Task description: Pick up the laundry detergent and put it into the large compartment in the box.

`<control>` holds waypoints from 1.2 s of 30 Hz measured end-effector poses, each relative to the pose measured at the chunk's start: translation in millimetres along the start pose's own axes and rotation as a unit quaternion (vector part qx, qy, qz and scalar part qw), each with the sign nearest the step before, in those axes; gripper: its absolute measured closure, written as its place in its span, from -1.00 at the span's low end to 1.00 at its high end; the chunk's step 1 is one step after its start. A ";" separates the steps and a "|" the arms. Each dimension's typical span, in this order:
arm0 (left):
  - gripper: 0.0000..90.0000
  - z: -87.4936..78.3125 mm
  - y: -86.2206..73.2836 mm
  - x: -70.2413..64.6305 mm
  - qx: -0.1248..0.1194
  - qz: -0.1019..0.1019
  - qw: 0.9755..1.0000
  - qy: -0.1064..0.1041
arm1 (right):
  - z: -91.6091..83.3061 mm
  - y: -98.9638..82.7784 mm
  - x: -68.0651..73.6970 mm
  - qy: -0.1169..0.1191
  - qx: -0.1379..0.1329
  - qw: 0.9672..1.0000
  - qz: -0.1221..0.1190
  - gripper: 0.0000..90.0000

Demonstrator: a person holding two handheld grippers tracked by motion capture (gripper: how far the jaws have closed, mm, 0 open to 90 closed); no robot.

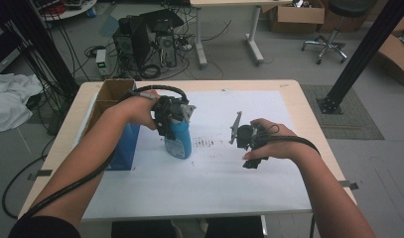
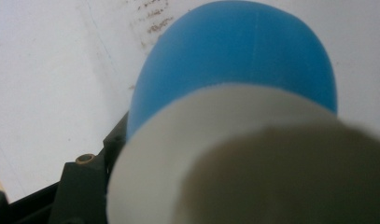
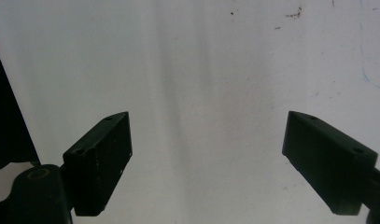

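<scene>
A blue bottle (image 1: 180, 144) with a white cap stands on the white sheet (image 1: 214, 183), left of the middle. My left gripper (image 1: 172, 120) comes down over its top and is shut on it. In the left gripper view the white cap (image 2: 187, 140) and the blue body (image 2: 239, 51) sit right in front of the camera and hide most of the jaws. My right gripper (image 1: 252, 157) hovers over the sheet to the right of the bottle, apart from it. Its jaws stand wide open in the right gripper view (image 3: 208, 154), with only bare sheet between them.
An open cardboard box with a blue side (image 1: 121, 147) stands at the table's left edge, just left of the bottle. Dark smudges (image 1: 207, 144) mark the sheet between the grippers. Computers and cables (image 1: 145, 44) lie on the floor beyond the far edge.
</scene>
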State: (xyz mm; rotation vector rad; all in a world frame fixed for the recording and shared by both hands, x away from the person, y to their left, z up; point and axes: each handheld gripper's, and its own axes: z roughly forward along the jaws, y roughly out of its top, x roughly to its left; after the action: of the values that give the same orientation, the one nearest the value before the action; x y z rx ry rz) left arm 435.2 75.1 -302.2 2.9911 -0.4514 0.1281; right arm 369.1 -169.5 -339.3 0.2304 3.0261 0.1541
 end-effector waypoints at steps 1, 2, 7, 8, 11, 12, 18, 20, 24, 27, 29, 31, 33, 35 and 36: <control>-0.22 0.1 0.2 -0.1 0.001 -0.002 1.000 -0.002 | 0.0 0.0 -0.1 0.000 0.000 1.000 -0.001 -0.64; -0.22 0.1 0.4 0.0 0.002 -0.001 1.000 -0.003 | 0.2 -0.1 -0.1 0.001 -0.001 1.000 0.000 -0.64; -0.20 0.2 2.5 1.3 0.010 0.005 1.000 -0.008 | 1.7 -1.1 -0.2 0.002 -0.001 1.000 0.002 -0.64; -0.19 0.2 3.4 1.8 0.014 0.004 1.000 -0.011 | 2.2 -1.4 -0.2 0.002 0.001 1.000 0.001 -0.64; -0.17 0.1 3.8 2.1 0.016 0.005 1.000 -0.012 | 2.5 -1.8 -0.5 0.002 0.001 1.000 0.001 -0.64; -0.16 0.1 3.2 2.2 0.014 0.003 1.000 -0.016 | 3.0 -2.0 -0.2 0.002 -0.001 1.000 0.002 -0.64; -0.09 0.2 3.7 5.3 0.023 -0.036 0.998 -0.037 | 3.4 -2.3 0.0 0.003 0.000 1.000 0.002 -0.64; -0.08 0.4 3.5 5.6 0.023 -0.039 0.998 -0.039 | 3.3 -2.5 0.0 0.002 0.000 1.000 0.002 -0.64; -0.07 0.3 3.2 5.4 0.019 -0.049 0.998 -0.041 | 3.5 -3.8 -0.1 0.003 0.000 1.000 0.003 -0.64; -0.07 -0.1 3.9 4.5 0.018 -0.053 0.998 -0.037 | 3.2 -4.3 -0.3 0.002 0.000 1.000 0.003 -0.64; -0.06 -1.2 4.8 3.9 0.022 -0.059 0.998 -0.030 | 3.0 -4.0 -0.5 0.003 -0.001 1.000 0.002 -0.64; -0.06 -6.0 5.1 3.5 0.022 -0.070 0.997 -0.020 | 2.6 -3.7 -0.4 0.002 -0.002 1.000 0.001 -0.64; -0.06 -8.3 4.9 3.5 0.022 -0.075 0.997 -0.019 | 2.1 -3.6 -0.3 0.002 -0.001 1.000 0.002 -0.64; -0.06 -13.0 4.4 3.5 0.021 -0.084 0.996 -0.019 | 0.6 -3.4 -0.3 -0.001 -0.002 1.000 0.001 -0.64; -0.06 -16.4 4.3 3.1 0.021 -0.092 0.995 -0.020 | 0.6 -3.4 -0.3 -0.001 -0.002 1.000 0.001 -0.64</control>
State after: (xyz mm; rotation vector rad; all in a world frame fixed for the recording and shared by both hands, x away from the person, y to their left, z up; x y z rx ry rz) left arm 435.7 72.2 -285.2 3.0620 -0.1784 0.0615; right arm 369.0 -172.8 -340.2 0.2323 3.0241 0.1590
